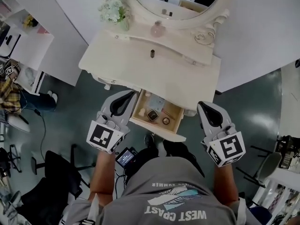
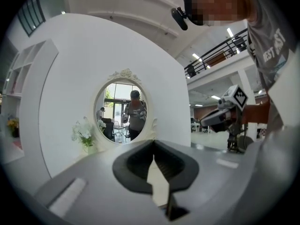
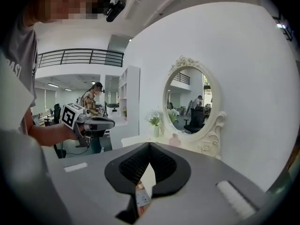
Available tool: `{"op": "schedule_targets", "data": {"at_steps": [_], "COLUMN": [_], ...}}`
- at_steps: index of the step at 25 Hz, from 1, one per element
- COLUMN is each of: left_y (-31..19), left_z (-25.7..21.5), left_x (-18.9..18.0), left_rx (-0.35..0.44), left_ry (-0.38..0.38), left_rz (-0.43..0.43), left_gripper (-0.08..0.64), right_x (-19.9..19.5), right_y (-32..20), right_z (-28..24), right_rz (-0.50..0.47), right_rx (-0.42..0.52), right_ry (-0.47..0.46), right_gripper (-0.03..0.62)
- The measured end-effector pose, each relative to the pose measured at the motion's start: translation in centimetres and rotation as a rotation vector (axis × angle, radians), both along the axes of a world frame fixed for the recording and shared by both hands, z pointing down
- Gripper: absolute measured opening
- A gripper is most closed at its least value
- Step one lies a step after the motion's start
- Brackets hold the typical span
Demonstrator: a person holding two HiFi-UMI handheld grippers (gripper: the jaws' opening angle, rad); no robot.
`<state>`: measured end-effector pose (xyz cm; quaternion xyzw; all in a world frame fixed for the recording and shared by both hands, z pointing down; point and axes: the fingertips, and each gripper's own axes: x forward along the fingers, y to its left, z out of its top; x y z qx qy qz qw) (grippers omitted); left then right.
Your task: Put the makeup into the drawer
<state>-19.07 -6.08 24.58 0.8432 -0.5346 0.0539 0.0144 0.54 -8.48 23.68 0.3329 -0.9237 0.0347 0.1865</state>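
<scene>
1. The person wears a grey short-sleeved T-shirt (image 1: 173, 191) with white lettering and a teal graphic.
2. The left hand-held gripper (image 1: 125, 97) and right hand-held gripper (image 1: 206, 106) have grey shells, black linings and black-and-white marker cubes (image 1: 104, 137).

**Readable print: only the shirt**

In the head view I can make out one clear wording: "WEST COAST" in large pale letters on the grey T-shirt (image 1: 178, 205), upside down to the camera. A smaller line higher in the picture ends in "SUMMER". The left gripper view catches that print only in part, as "EST". The left marker cube (image 1: 104, 137) and right marker cube (image 1: 228, 149) carry black-and-white square codes with no letters. The small screen (image 1: 125, 157) is too tiny to read.
</scene>
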Motion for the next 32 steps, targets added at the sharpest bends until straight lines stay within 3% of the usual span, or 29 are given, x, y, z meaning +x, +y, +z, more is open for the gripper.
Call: {"op": "schedule_targets", "data": {"at_steps": [10, 20, 32], "left_y": [-6.4, -15.0, -24.4], "left_z": [5.2, 13.0, 22.4], "left_x": [-1.3, -0.7, -2.5], "left_rx": [-0.093, -0.182, -0.291], "left_ry": [-0.037, -0.054, -0.084], "left_rz": [-0.063, -0.092, -0.145], "left_gripper": [0.002, 0.002, 0.02], "right_x": [-2.2, 1.2, 4.6], "right_y": [-6.2, -10.2, -13.2], "right_z": [4.6, 11.6, 18.1], "right_rz": [-0.076, -0.058, -0.011], "right_rx": [-0.079, -0.194, -0.31], "right_ry": [-0.013, 0.017, 0.061], "right_gripper": [0.003, 0.003, 0.003]}}
